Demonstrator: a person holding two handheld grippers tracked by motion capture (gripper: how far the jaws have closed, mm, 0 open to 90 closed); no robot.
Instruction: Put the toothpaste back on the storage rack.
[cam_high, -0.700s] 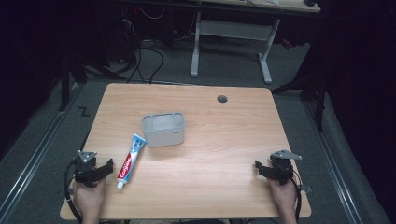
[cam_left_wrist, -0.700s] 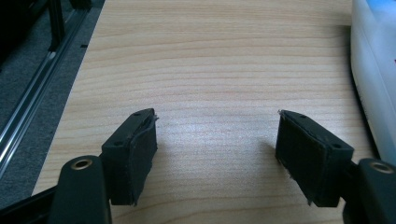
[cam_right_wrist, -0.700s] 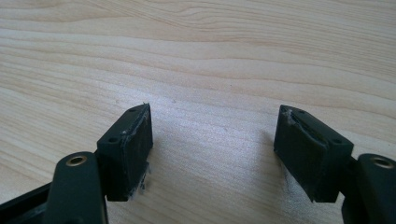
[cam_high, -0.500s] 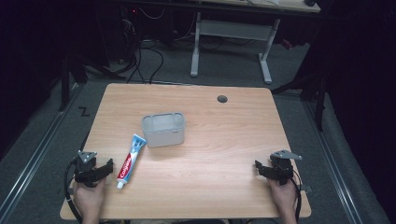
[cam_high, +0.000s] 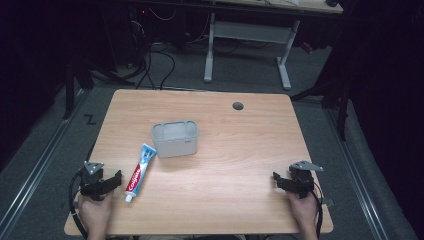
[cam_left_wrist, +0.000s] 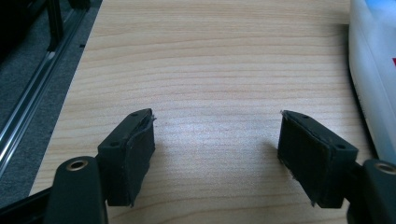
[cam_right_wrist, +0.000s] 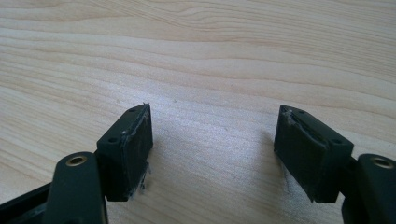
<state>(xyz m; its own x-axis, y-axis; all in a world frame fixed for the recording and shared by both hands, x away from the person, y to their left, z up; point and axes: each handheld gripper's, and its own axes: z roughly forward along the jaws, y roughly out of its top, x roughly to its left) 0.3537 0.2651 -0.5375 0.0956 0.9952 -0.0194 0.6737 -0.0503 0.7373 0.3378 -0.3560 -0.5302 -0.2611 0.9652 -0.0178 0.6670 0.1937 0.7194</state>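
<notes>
Your left tongs (cam_high: 111, 181) and right tongs (cam_high: 281, 181) rested spread apart on the desk (cam_high: 240, 150), nothing between them; the toothpaste (cam_high: 140, 171) lay just beside the bin (cam_high: 175, 138).

Toothpaste (cam_high: 138, 171) on table (cam_high: 240, 150), front-left of tub (cam_high: 175, 139); L claw (cam_high: 111, 181) beside.

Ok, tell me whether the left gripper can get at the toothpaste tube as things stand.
Probably yes. The left gripper rests open beside the toothpaste tube, which lies flat on the table just to its right. Only bare wood lies between them, and the grey container sits beyond the tube's far end.
</notes>
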